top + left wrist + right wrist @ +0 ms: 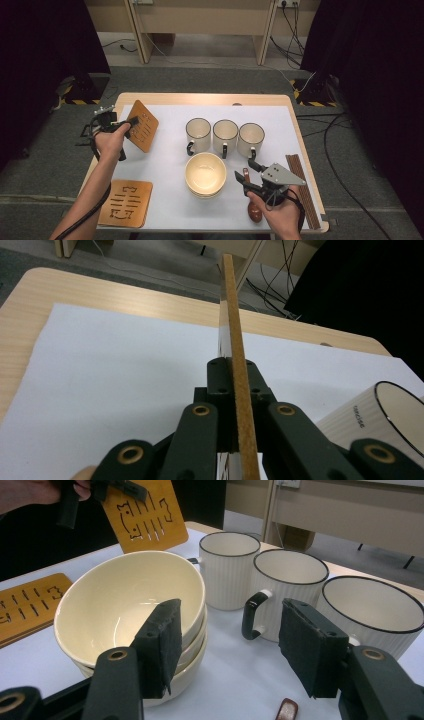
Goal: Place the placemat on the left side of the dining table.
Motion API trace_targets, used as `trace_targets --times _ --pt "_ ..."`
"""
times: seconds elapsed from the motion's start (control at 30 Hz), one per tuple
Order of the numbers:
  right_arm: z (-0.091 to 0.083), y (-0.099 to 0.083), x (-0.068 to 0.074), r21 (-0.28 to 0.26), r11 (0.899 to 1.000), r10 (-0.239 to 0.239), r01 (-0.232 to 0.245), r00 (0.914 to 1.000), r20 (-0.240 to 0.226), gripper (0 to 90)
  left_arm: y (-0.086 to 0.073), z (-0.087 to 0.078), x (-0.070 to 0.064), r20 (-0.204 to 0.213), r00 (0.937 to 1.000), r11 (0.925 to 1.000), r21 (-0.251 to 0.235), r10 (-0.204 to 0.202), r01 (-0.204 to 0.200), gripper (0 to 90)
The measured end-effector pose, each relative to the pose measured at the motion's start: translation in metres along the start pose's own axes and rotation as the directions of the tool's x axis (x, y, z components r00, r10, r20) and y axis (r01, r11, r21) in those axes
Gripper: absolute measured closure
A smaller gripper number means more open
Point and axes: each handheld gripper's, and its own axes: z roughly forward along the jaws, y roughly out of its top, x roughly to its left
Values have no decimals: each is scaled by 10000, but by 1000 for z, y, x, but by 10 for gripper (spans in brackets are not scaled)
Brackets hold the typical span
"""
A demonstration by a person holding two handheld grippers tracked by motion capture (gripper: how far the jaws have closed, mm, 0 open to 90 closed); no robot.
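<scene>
My left gripper point(132, 121) is shut on a square wooden coaster point(146, 131) with cut-out slots, held tilted above the table's back left. In the left gripper view that coaster point(231, 310) stands edge-on between the jaws of the left gripper point(234, 377). My right gripper point(243, 169) is open at the front right, beside a stack of cream bowls point(205, 174). In the right gripper view the right gripper point(230, 645) has nothing between its padded jaws and faces the bowls point(125, 600) and three white mugs point(287, 587).
Three white ribbed mugs point(225, 136) stand in a row behind the bowls. More wooden coasters point(126, 202) lie at the front left. A brown spoon point(254, 211) lies under my right hand, with dark chopsticks point(302, 190) along the right edge. A white sheet point(165, 165) covers the table.
</scene>
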Motion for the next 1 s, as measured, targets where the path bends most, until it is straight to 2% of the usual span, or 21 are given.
trace_targets --times 0.23,0.57,0.83,0.9,0.93,1.0 --pt "-1 0 -1 49 10000 50 -51 10000 59 429 -6 11 2 -136 9995 9994 178 -283 286 856" --pt "-1 0 -2 25 10000 27 -28 10000 87 429 -12 20 11 -220 9948 9947 253 -992 997 856" --pt "0 -2 -1 62 10000 9 -9 10000 62 429 -11 20 20 -464 9944 9944 437 -946 967 817" --pt "1 -3 -1 136 9999 77 -78 10000 54 429 -12 19 25 -568 9944 9942 556 -887 918 779" --pt "2 -3 -2 105 9999 46 -46 10000 54 430 -13 18 29 -812 9932 9936 694 -833 890 761" --pt "2 -3 -2 134 9999 17 -17 10000 50 430 -13 18 32 -843 9929 9932 727 -843 905 734"
